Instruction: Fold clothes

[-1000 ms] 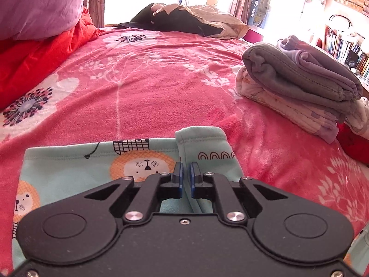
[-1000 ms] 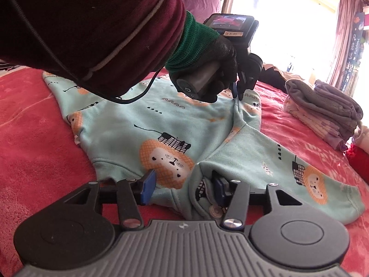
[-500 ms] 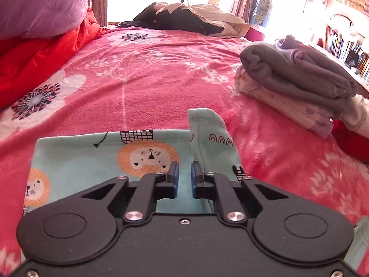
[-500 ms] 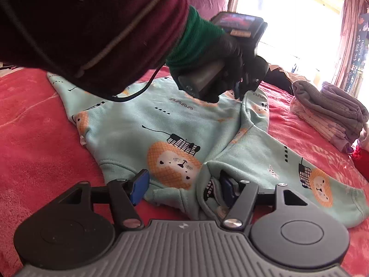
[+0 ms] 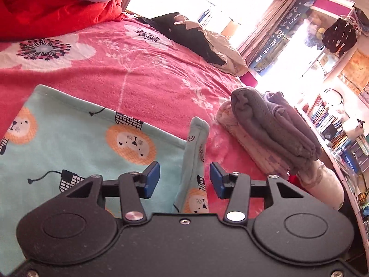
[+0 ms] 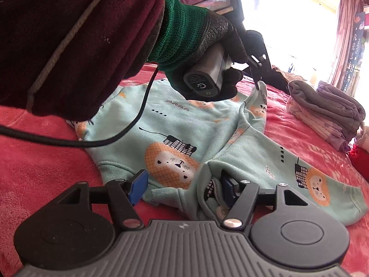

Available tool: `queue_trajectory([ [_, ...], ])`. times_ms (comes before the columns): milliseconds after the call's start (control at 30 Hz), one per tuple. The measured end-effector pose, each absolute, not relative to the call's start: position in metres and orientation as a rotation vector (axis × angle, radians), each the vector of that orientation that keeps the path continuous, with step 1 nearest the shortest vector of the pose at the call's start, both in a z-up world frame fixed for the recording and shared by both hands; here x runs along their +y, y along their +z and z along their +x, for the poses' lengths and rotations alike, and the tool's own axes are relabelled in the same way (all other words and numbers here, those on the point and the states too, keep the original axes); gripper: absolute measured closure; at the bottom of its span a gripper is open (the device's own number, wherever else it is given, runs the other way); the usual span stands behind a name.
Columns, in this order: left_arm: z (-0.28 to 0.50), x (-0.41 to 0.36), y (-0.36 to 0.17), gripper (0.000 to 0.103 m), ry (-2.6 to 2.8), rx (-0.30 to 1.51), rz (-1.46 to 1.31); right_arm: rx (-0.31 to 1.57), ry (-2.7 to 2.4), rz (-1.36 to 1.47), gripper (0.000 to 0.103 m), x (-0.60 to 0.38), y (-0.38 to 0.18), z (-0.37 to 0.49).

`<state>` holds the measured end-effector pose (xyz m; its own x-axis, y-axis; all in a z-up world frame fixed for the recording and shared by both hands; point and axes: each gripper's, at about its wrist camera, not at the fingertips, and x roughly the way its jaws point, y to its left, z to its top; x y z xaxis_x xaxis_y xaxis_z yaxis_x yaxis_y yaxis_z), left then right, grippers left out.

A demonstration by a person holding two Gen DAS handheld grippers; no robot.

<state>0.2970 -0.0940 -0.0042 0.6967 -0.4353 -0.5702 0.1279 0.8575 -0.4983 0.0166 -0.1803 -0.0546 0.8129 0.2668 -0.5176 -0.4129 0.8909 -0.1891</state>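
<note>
So the mint lion-print sweatshirt (image 6: pixel 184 133) is lying mostly flat on the pink floral blanket (image 5: pixel 143 69), neckline nearest the right wrist camera. The left gripper (image 5: pixel 184 177) has its jaws spread wide and isn't holding anything, though one sleeve (image 5: pixel 196 152) stands up in a ridge right between the blue pads. The right gripper (image 6: pixel 182 184) is wide open too, straddling the collar (image 6: pixel 207 184); one pad looks tucked into the neck opening, but nothing's pinched.

What I'd worry about: that propped-up sleeve probably flops sideways and wrecks the fold line, since nothing grips it. Also the right pad could snag inside the collar and drag the whole top when it pulls away.

Count: one sweatshirt being folded, two grippers, one pile of folded clothes (image 5: pixel 272 129) off to the right with about two or three items, and one dark heap of unfolded clothes (image 5: pixel 196 37) at the far edge.
</note>
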Motion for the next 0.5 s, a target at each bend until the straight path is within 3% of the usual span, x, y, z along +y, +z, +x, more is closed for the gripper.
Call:
queue_trajectory([
  [133,0.301,-0.116,-0.011,0.059,-0.295,0.777,-0.259,0.505,0.370,-0.299,0.037,-0.182,-0.055,0.019],
  [233,0.305,-0.121,-0.020,0.096,-0.292,0.785,-0.210,0.504,0.369,-0.300,0.037,-0.182,-0.055,0.021],
  [500,0.305,-0.091,-0.020,0.098,-0.289,0.771,-0.348,0.460,0.348,-0.298,0.038,-0.184,-0.047,0.015],
])
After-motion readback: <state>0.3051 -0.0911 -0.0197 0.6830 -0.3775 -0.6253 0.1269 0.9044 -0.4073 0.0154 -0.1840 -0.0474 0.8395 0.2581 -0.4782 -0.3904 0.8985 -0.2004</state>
